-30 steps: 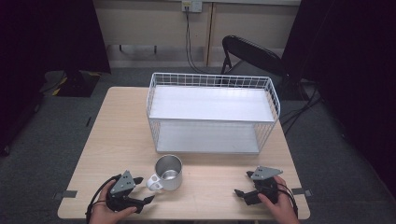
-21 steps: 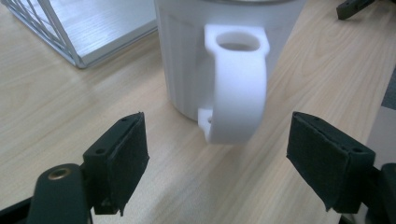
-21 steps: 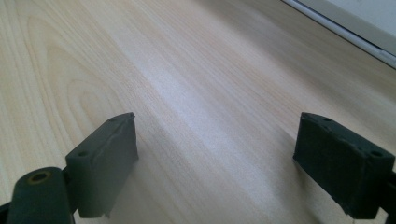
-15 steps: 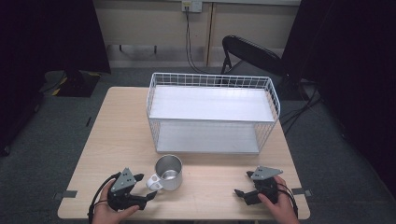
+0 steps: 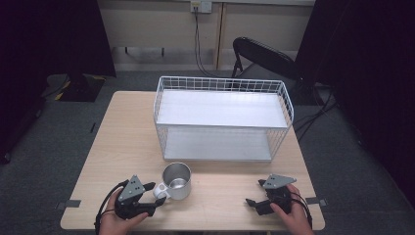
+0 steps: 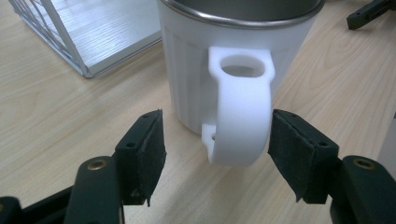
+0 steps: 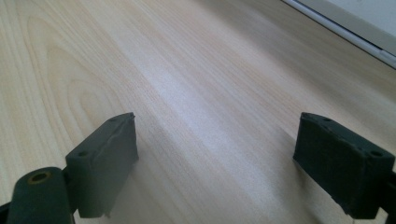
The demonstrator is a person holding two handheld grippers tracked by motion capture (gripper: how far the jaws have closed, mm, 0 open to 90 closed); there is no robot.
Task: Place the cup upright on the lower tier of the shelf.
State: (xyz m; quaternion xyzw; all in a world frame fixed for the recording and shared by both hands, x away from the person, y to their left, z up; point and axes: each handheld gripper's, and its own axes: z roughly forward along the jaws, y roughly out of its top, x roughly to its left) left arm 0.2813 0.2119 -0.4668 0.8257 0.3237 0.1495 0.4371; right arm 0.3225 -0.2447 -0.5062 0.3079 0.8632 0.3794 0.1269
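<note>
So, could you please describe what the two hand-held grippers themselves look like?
Both are black. The left hand-held gripper and the right hand-held gripper each carry a grey three-cornered plate on top and trail a black cable. Their jaws are flat, blocky black pads with small screw holes, on arms with brass-coloured pivot bushings.
</note>
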